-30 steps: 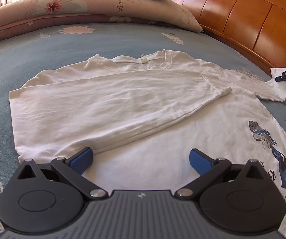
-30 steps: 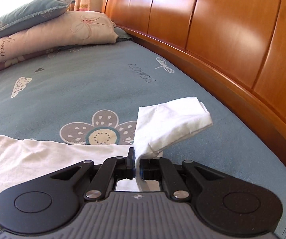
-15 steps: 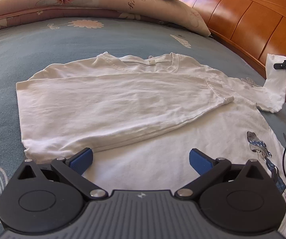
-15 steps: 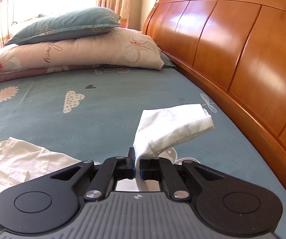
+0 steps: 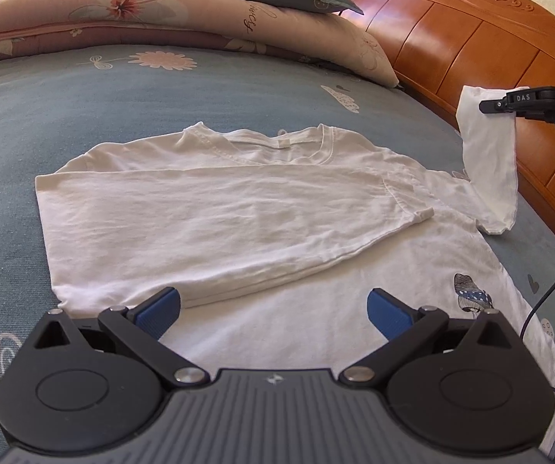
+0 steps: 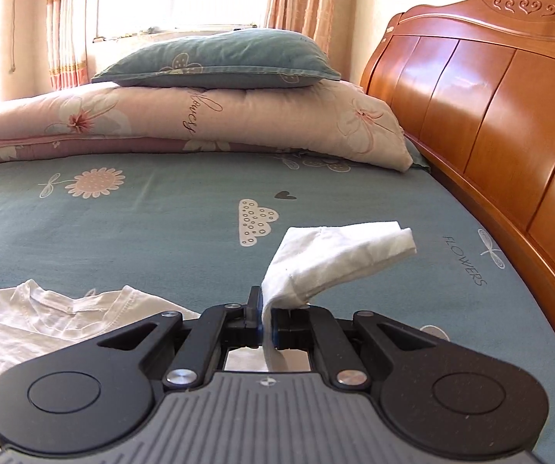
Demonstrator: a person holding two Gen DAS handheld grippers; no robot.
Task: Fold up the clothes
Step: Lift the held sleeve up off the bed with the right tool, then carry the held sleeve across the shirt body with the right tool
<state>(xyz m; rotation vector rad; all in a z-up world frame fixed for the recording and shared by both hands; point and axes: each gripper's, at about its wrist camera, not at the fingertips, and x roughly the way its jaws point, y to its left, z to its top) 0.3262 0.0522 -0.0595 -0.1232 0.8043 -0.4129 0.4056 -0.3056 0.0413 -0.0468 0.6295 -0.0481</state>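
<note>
White cotton shirt (image 5: pixel 239 224) flat on bed (image 5: pixel 84 116), one side folded across. Right gripper (image 6: pixel 266 319) pinches sleeve (image 6: pixel 335 259), lifted beside headboard (image 5: pixel 470 50). Left gripper (image 5: pixel 273 309) spread over hem. Soft, light, droopy; hold at seams, edges.

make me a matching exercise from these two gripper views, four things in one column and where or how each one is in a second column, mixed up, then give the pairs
Things:
1. left gripper
2. right gripper
3. teal pillow
4. folded-over sleeve

States or places:
A. lying flat across the chest of the white T-shirt
B. shut on the other sleeve, which is lifted off the bed
C. resting on top of the folded pink quilt
D. open, blue pads apart, low over the shirt's lower part

Pairs: 1-D, 2-B, 3-C, 4-A
</note>
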